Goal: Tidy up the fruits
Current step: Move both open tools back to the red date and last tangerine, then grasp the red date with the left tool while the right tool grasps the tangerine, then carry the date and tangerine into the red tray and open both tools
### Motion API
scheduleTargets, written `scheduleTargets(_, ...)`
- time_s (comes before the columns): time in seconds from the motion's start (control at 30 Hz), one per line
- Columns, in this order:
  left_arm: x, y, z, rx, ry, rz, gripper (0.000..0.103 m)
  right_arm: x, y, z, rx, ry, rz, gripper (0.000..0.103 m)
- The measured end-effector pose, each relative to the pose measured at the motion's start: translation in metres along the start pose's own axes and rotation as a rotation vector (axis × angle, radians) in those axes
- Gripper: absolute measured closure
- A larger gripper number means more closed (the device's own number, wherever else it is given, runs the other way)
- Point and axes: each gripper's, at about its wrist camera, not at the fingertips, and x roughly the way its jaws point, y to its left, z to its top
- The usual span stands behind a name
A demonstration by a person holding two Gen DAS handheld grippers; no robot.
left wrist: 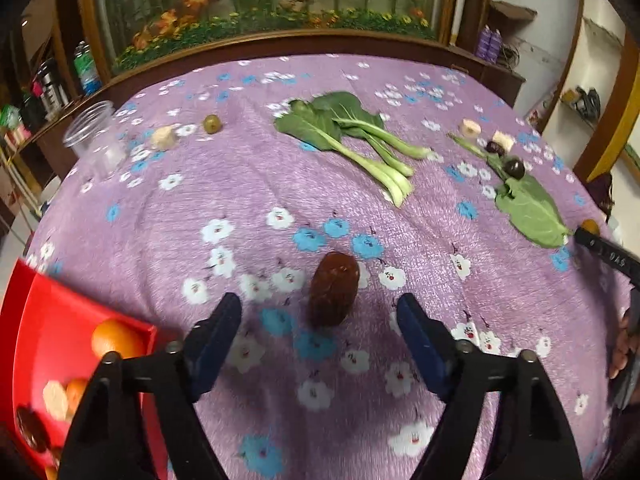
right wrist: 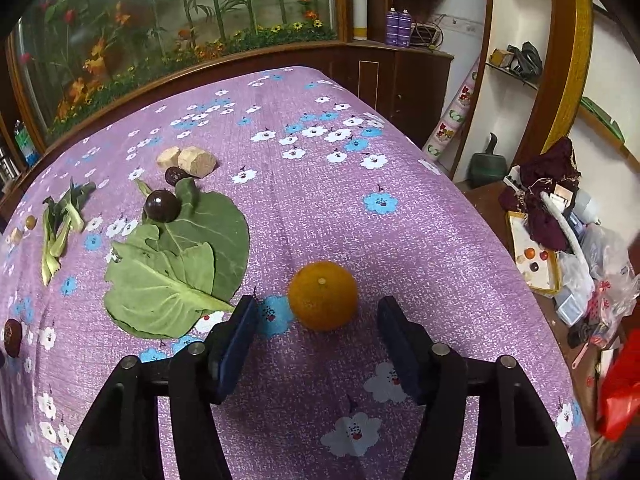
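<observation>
A brown, wrinkled, date-like fruit (left wrist: 334,288) lies on the purple flowered cloth (left wrist: 256,184), between the tips of my left gripper (left wrist: 318,304). That gripper is open and its blue pads stand clear of the fruit on both sides. At the lower left, a red tray (left wrist: 48,304) holds an orange (left wrist: 118,338) and other fruit pieces. In the right wrist view an orange (right wrist: 323,295) sits between the fingertips of my right gripper (right wrist: 318,302). This gripper is open too, with a gap on each side of the orange.
Bok choy (left wrist: 352,136), a big green leaf (right wrist: 180,264), dark round fruits (right wrist: 162,206), banana chunks (right wrist: 192,162), a small green fruit (left wrist: 212,123) and a clear plastic jar (left wrist: 94,136) lie farther back. The table edge drops off at the right toward floor clutter (right wrist: 560,240).
</observation>
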Motion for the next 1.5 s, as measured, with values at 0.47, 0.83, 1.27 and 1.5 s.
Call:
scheduleTargets(0.47, 0.007, -0.012, 0.0, 0.023, -0.009, -0.018, 0.077, -0.003, -0.008, 0.001, 0.019, -0.01, -0.016, 0.07)
scheduleTargets(0.83, -0.05, -0.016, -0.015, -0.04, -0.089, -0.122, 0.077, -0.005, -0.044, 0.004, 0.247, -0.012, 0.241, 0.07)
scheduleTargets(1.27, -0.093, 0.01, -0.041, -0.154, -0.142, -0.128, 0.077, -0.014, -0.051, 0.004, 0.301, -0.073, 0.325, 0.07)
scheduleTargets(1.5, -0.133, 0.05, -0.063, -0.233, -0.215, -0.083, 0.077, -0.017, -0.046, 0.002, 0.258, -0.104, 0.215, 0.07)
